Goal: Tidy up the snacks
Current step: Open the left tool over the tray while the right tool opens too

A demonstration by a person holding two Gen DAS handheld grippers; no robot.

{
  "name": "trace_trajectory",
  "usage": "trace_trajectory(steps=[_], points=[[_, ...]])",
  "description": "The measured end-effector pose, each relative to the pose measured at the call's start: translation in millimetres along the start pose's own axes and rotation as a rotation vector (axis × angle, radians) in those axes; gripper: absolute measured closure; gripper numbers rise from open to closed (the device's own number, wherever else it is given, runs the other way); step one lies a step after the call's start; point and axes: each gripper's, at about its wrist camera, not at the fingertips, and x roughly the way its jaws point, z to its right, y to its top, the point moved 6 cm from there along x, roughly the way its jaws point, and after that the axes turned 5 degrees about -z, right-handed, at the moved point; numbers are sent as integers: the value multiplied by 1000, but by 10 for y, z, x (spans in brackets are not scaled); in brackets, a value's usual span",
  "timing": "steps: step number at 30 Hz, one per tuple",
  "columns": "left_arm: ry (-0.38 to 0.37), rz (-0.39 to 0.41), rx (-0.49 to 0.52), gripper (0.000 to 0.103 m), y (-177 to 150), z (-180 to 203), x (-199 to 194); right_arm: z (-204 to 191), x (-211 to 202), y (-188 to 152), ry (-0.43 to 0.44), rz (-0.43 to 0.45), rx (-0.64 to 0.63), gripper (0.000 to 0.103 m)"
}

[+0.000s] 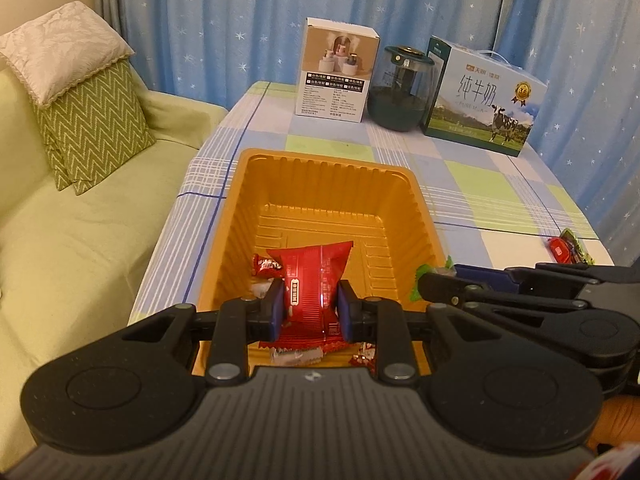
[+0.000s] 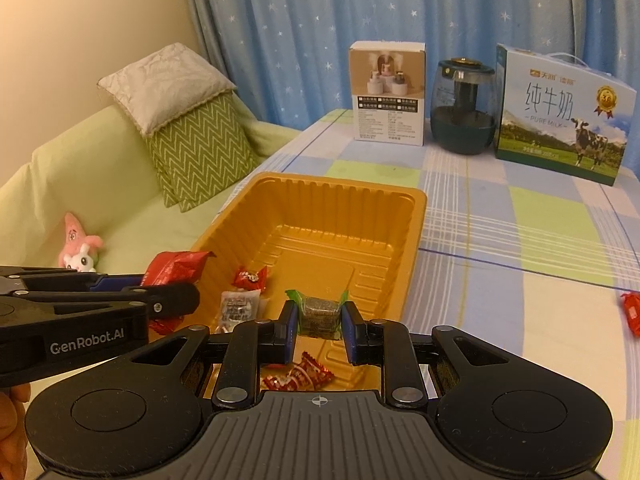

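Observation:
An orange plastic tray (image 1: 404, 200) (image 2: 412, 232) sits on the checked tablecloth. My left gripper (image 1: 311, 308) hangs over its near end, shut on a red snack packet (image 1: 310, 276). My right gripper (image 2: 319, 324) is beside it over the same tray, shut on a small candy with green wrapper ends (image 2: 319, 312). Small wrapped sweets lie on the tray floor: a red one (image 2: 250, 278), a pale one (image 2: 236, 308) and red ones near the front (image 2: 300, 376). In the left wrist view the green candy (image 1: 430, 272) shows at the right gripper's tip.
Loose snacks lie on the cloth at the right (image 1: 566, 246) (image 2: 631, 312). At the table's back stand a white box (image 2: 388, 92), a dark glass humidifier (image 2: 464, 108) and a milk carton (image 2: 564, 116). A green sofa with cushions (image 1: 92, 120) and a pink plush toy (image 2: 78, 244) is left.

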Motion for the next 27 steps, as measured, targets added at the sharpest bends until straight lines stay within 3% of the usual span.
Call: trace_trajectory(steps=[5,7,9,22,25,26,27], points=[[-3,-8,19,78,26,-13,130,37,113,18,-3,-9,2,79],[5,-16,21,71,18,-34,172,59,142,21,-4,-12,9,79],[11,-12,26,71,-4,-52,170,69,158,23,-3,-14,13,79],[31,6,-21,68,-196,-208,-71,100,157,1,19,-12,44,79],[31,11,-36,68,-211,-231,-113,87,182,21,58,-16,62,78],[34,13,-41,68,-213,-238,-123,84,195,22,75,-21,72,75],[36,15,-43,68,-216,-245,-134,83,197,22,84,-20,81,59]])
